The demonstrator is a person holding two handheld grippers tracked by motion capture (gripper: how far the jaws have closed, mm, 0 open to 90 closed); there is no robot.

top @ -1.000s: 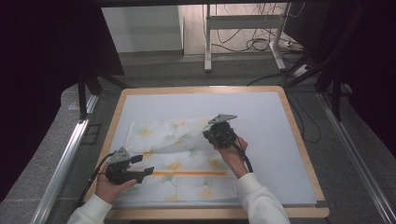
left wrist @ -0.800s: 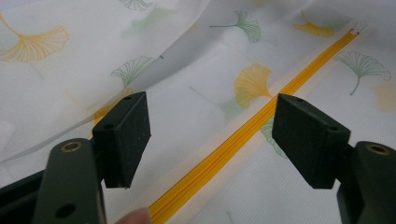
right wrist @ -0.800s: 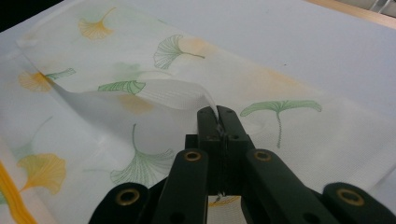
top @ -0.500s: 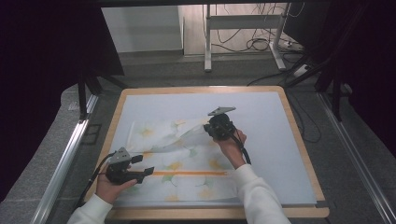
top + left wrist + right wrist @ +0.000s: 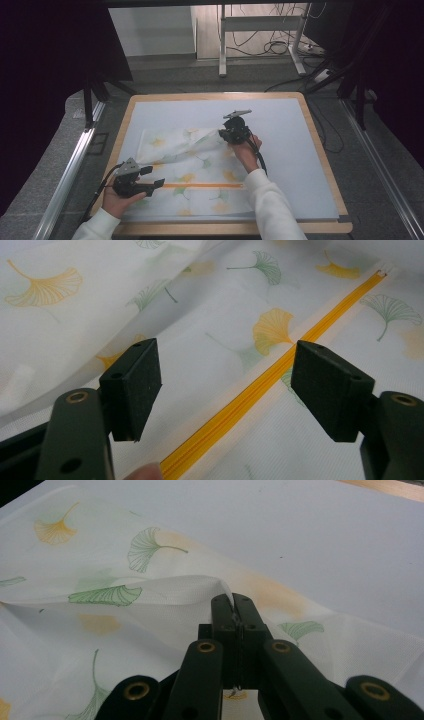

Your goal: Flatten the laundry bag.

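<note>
A white mesh bag (image 5: 195, 165) printed with green and yellow ginkgo leaves lies on the pale mat, with an orange zipper (image 5: 202, 185) running across it. My right gripper (image 5: 223, 133) is shut on the bag's upper layer and holds a fold of it raised above the rest; its jaws pinch the white fabric edge (image 5: 220, 587) in the right gripper view (image 5: 232, 601). My left gripper (image 5: 156, 176) rests near the bag's front left, jaws open, with nothing between them. In the left gripper view (image 5: 227, 390) the zipper (image 5: 270, 380) runs diagonally below the open pads.
The mat (image 5: 295, 150) lies on a wood-edged table (image 5: 330, 165). Bare mat stretches to the right and behind the bag. A metal rail (image 5: 70, 170) runs along the left side, and a desk frame with cables (image 5: 260, 30) stands on the floor beyond.
My right gripper has carried the pinched fabric away from me and a little rightward, stretching the raised fold wider. The left gripper has stayed in place.
</note>
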